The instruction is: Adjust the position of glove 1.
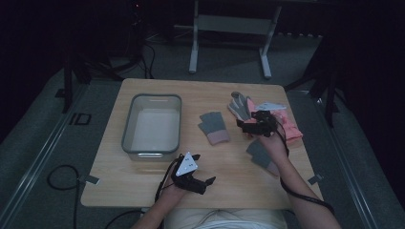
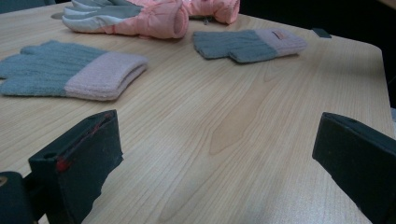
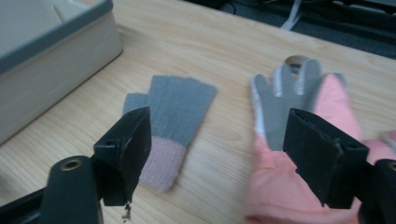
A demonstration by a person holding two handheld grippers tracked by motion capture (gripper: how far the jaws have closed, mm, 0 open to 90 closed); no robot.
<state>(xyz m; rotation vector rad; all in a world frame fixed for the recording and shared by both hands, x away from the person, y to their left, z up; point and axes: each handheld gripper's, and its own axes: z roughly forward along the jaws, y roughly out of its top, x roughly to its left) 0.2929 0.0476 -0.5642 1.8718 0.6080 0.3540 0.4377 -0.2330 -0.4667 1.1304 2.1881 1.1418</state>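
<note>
Grey bin (image 1: 152, 125) at left of table (image 1: 143, 186), nothing inside.

Left gripper (image 1: 197, 182) near front edge, jaws spread, holding nothing.

Grey-pink knit glove (image 1: 214, 127) in middle, second one (image 1: 260, 155) by right forearm.

Right gripper (image 1: 249, 125) over pink ski glove (image 1: 286, 125), jaws apart, not yet pinching.

Risk: jaws close beside padded cuff, catch only edge, so glove slips.

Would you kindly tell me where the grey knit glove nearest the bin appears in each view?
High view: grey knit glove at table centre, right of the bin.
Left gripper view: far left, pink cuff pointing right.
Right gripper view: centre, behind the left jaw.
Shared landmark: the pink ski glove.
</note>
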